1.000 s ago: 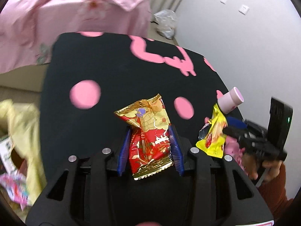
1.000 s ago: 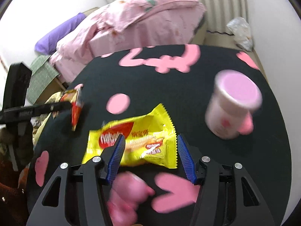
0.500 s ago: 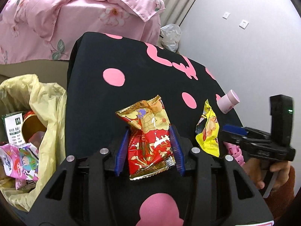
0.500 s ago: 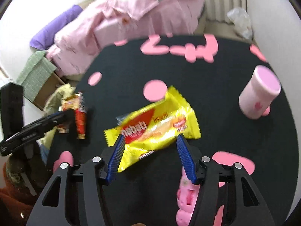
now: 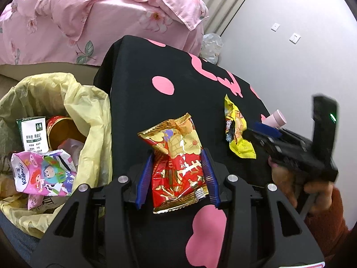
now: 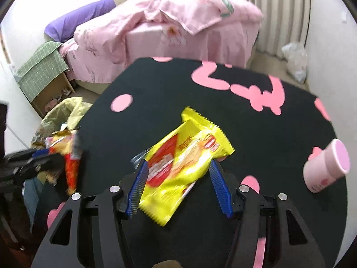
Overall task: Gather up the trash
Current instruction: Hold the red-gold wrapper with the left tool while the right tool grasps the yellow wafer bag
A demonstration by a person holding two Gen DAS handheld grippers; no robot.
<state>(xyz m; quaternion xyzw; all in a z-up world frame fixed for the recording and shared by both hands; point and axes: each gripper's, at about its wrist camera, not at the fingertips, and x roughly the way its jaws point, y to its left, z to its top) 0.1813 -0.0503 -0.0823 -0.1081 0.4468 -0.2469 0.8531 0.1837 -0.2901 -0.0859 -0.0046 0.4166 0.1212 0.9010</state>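
The left gripper (image 5: 177, 178) clamps a red-and-gold snack wrapper (image 5: 177, 167) at centre frame; a yellow-lined trash bin (image 5: 89, 102) sits left, the right gripper (image 5: 256, 131) holds a yellow wrapper (image 5: 239, 138).

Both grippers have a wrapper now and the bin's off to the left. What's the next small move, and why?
Probably swing the left gripper further left until its red and gold wrapper hangs over the yellow-lined bin, then open. The wrapper is clamped between the blue pads but sits over the black table, beside the bin's rim. The right gripper holds the yellow wrapper farther away.
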